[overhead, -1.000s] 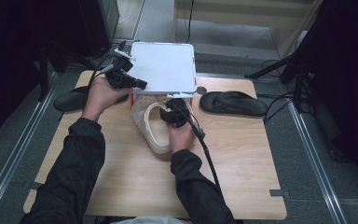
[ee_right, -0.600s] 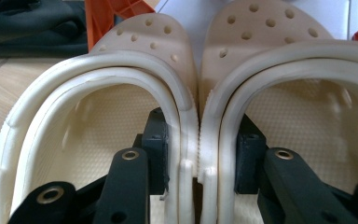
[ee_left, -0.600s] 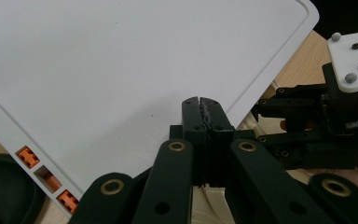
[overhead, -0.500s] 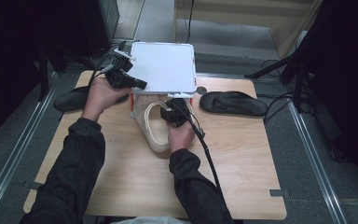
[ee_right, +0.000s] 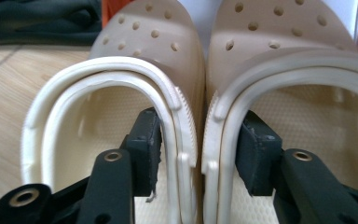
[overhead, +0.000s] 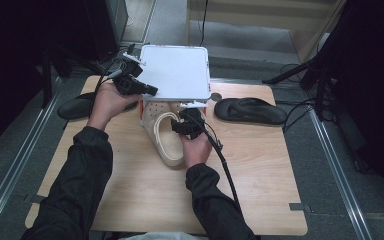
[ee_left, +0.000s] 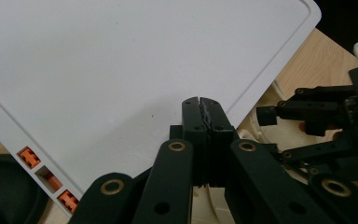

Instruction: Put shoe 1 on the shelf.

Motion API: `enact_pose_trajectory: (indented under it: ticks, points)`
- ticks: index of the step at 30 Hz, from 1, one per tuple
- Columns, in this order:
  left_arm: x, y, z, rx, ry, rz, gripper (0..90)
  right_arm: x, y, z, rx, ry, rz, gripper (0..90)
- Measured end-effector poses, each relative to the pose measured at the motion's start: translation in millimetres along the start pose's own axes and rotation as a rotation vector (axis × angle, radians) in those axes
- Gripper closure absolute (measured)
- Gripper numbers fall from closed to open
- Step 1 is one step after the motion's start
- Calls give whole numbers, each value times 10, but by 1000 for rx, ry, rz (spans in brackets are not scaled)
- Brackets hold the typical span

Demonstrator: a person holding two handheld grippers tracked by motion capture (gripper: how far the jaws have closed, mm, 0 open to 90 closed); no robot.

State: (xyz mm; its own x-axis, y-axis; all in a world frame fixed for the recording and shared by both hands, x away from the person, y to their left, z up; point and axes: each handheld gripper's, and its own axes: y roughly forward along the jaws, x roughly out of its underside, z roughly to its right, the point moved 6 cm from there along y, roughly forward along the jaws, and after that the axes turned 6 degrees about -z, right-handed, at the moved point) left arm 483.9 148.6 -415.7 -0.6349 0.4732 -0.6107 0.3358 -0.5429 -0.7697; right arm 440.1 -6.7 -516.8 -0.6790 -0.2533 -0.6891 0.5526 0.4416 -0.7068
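The wooden table [overhead: 260, 190] carries a white box whose lid [overhead: 177, 70] the left gripper [overhead: 147, 90] holds raised by its near edge, jaws pinched shut on it. Beneath that lid, ahead of the right gripper [overhead: 187, 120], lie two beige clogs [ee_right: 158, 60] side by side. Its jaws, which have just been opening, straddle the clogs' touching inner walls, one jaw inside each clog. A black sandal [overhead: 250, 110] lies right of that gripper, another [overhead: 77, 106] behind the left hand.

The counter [overhead: 260, 175] is pale wood with a fine grain and a matt finish. On it, the cream clogs [ee_right: 168, 60] look like soft matt foam, perforated, pebbled inside. Above them the white lid [overhead: 177, 70] is smooth plastic. Beside the clogs, the black sandal [overhead: 250, 110] looks like matt rubber.
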Motion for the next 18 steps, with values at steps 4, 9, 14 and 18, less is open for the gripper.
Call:
enact_pose_trajectory:
  ticks: [4, 9, 14, 18]
  points:
    - [2, -1, 1, 2, -3, -1, 900, 38, -148, 8, -17, -10, -2, 549]
    - [-1, 3, 8, -3, -7, 3, 900, 123, -394, -10, -77, -9, -7, 598]
    - [-1, 4, 8, -4, -5, 4, 900, 295, -627, -77, -88, -71, -1, 654]
    - [-1, 4, 7, -2, -8, 5, 900, 466, -750, -130, -123, -87, 14, 736]
